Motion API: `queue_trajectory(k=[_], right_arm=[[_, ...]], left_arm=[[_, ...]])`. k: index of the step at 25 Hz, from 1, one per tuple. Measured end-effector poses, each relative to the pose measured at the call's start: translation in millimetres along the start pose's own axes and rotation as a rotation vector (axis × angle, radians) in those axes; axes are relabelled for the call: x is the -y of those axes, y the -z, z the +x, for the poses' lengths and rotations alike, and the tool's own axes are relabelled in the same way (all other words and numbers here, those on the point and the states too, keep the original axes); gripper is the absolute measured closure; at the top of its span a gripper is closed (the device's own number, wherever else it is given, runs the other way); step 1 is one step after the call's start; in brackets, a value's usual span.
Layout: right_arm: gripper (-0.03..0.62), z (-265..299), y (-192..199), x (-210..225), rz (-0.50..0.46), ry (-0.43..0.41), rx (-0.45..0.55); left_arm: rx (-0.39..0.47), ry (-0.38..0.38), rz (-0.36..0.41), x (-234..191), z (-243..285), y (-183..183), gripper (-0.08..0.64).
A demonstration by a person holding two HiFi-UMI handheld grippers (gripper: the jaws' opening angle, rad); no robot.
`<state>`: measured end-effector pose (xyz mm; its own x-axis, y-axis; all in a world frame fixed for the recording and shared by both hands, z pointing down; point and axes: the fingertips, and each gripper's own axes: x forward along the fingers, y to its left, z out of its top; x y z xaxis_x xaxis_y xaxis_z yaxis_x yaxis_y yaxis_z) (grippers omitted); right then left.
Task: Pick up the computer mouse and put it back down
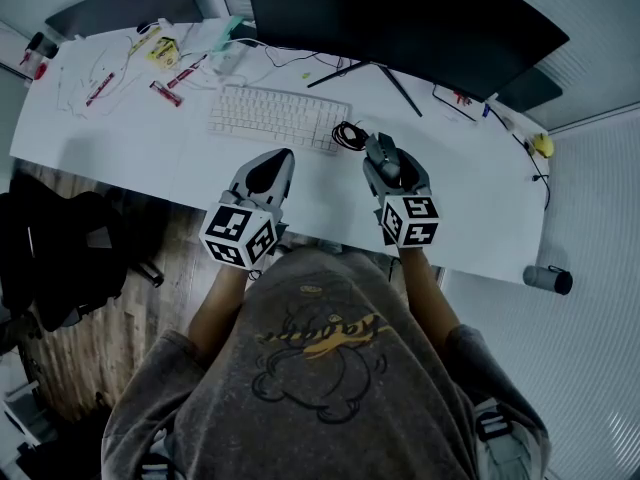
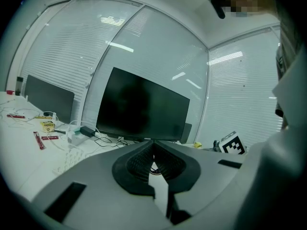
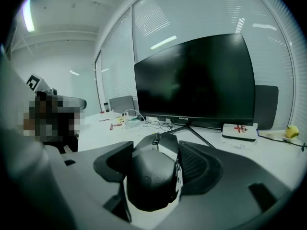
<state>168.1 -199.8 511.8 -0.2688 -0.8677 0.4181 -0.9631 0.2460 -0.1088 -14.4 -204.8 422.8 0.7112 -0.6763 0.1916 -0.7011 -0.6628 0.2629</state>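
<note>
Setting: a white desk (image 1: pixel 150 143) is stretching under walls of closed blinds (image 2: pixel 57 56), with a white keyboard (image 1: pixel 278 116) lying on it and a dark monitor (image 1: pixel 400 18) looming behind the keyboard.
Right gripper (image 3: pixel 158 147): it is clamping the computer mouse (image 3: pixel 153 176), a ribbed pad pressing on each flank and the jaws held apart by its width.
Computer mouse: the dark body is sitting in that grip just right of the keyboard's right end, nose pointing at the monitor. I cannot tell whether it is touching the desk.
Left gripper (image 2: pixel 153 143): its jaws are meeting at the tips with nothing between them, and it is hovering just off the keyboard's near edge, by the desk's front lip.
Marker cubes: one is riding on the back of each gripper, on the person's side of the keyboard.
Cable (image 1: pixel 348 133): a black coil is lying between the keyboard's right end and the mouse.
Clutter: red packets (image 1: pixel 165 93) and loose wires are lying beyond the keyboard's left end.
Far right of the keyboard: a small yellow object (image 1: pixel 543 145) is resting at the desk's edge.
</note>
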Motion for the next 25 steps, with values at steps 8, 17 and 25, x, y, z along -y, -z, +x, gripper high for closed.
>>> queue_trajectory(k=[8,17,25], right_arm=[[0.298,23.9,30.4,14.7,0.027,0.025,-0.049],[0.298,43.7,58.8,25.1,0.043,0.046,-0.099],[0.298,53.7,86.0,29.2,0.051,0.067,-0.152]], left_arm=[[-0.015,-0.010,-0.004,-5.4,3.9,2.6,0.541],[-0.032,-0.025,-0.006,-14.0,3.3,4.7,0.541],[-0.052,-0.030,-0.004,-18.7,1.0,6.2,0.541]])
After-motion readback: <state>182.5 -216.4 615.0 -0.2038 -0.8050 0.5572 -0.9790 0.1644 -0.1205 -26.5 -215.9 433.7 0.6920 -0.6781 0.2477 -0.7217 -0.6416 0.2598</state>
